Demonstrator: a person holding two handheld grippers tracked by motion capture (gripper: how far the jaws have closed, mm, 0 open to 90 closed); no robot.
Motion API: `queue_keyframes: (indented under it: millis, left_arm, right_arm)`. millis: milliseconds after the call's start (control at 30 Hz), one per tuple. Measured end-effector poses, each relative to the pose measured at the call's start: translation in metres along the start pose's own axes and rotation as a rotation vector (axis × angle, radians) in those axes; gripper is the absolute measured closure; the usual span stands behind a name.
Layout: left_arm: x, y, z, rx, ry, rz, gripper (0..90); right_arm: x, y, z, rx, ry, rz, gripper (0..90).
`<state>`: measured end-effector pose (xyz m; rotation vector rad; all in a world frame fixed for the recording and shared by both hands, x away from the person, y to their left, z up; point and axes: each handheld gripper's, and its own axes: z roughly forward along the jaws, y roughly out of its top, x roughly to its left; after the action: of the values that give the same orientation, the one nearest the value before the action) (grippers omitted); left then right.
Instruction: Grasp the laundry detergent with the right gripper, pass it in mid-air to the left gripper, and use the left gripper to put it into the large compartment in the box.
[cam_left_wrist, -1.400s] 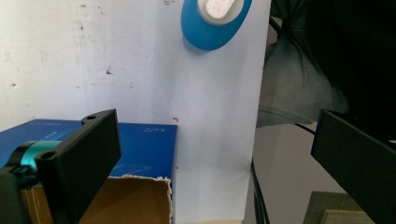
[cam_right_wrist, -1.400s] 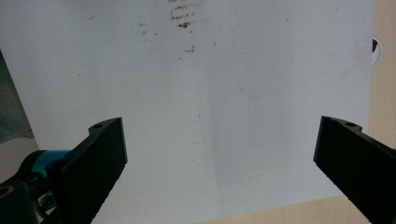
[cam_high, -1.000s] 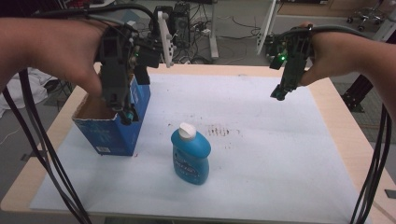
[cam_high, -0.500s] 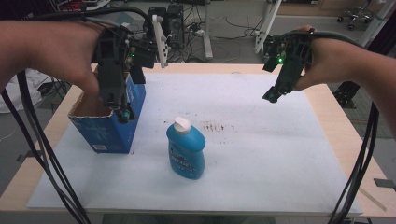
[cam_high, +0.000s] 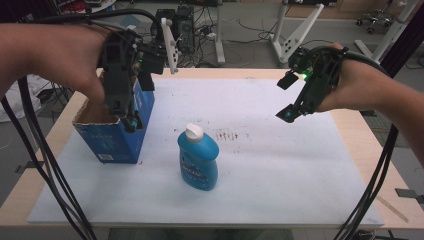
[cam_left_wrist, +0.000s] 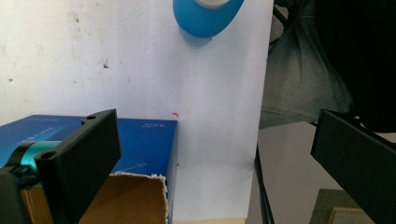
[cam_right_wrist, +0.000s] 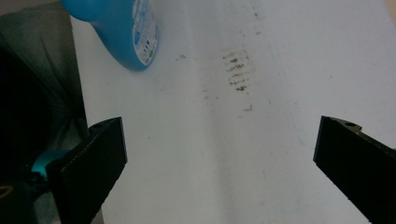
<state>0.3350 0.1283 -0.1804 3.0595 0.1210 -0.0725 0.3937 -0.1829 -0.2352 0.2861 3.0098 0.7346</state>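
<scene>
A blue bottle (cam_high: 197, 157) with a white cap stands upright on the white sheet (cam_high: 280, 165) near the middle. At the left stands a blue cardboard box (cam_high: 117, 140) with its top open. My left gripper (cam_high: 125, 117) hangs open over the box's near right corner, nothing between its jaws. In the left gripper view the box (cam_left_wrist: 140, 140) lies below my gripper (cam_left_wrist: 219, 154) and the bottle (cam_left_wrist: 208, 16) is farther off. My right gripper (cam_high: 286, 98) is open in the air right of the bottle. The right gripper view has my gripper (cam_right_wrist: 219, 163) empty over the sheet and the bottle (cam_right_wrist: 126, 32) at the upper left.
Brown smudges (cam_high: 227, 135) mark the sheet just behind the bottle, also visible as smudges (cam_right_wrist: 238, 70) in the right gripper view. The wooden table (cam_high: 370, 155) shows beyond the sheet's edges. Cables hang from both forearms. Stands and equipment sit behind the table.
The right gripper has dropped a little toward the sheet. The left gripper stays over the box, and the bottle and box have not moved on the sheet.
</scene>
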Motion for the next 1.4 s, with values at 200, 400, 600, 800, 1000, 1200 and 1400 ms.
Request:
queue_keyframes:
  millis: [200,400,600,800,1000,1200,1400]
  left_arm:
    - [-0.001,-0.005,0.001,-0.009,0.004,-0.002,1.7]
    - [-0.004,-0.009,0.004,-0.01,0.001,0.005,1.7]
    - [-0.007,-0.012,0.006,-0.013,0.003,0.007,1.7]
    - [-0.01,-0.013,0.011,-0.011,-0.003,0.012,1.7]
    - [-0.011,-0.013,0.014,-0.011,-0.001,0.015,1.7]
    - [-0.013,-0.014,0.016,-0.009,-0.001,0.022,1.7]
    - [-0.014,-0.016,0.019,-0.011,-0.004,0.019,1.7]
  right_arm:
    - [0.012,-0.008,0.011,-0.072,0.003,0.033,1.7]
    - [0.026,-0.015,0.027,-0.147,-0.015,0.058,1.6]
    - [0.037,-0.023,0.038,-0.208,-0.025,0.085,1.6]
    - [0.049,-0.026,0.048,-0.262,-0.033,0.097,1.6]
    - [0.061,-0.031,0.063,-0.319,-0.034,0.112,1.6]
    - [0.069,-0.036,0.082,-0.349,-0.013,0.128,1.6]
    - [0.078,-0.036,0.098,-0.382,-0.001,0.133,1.6]
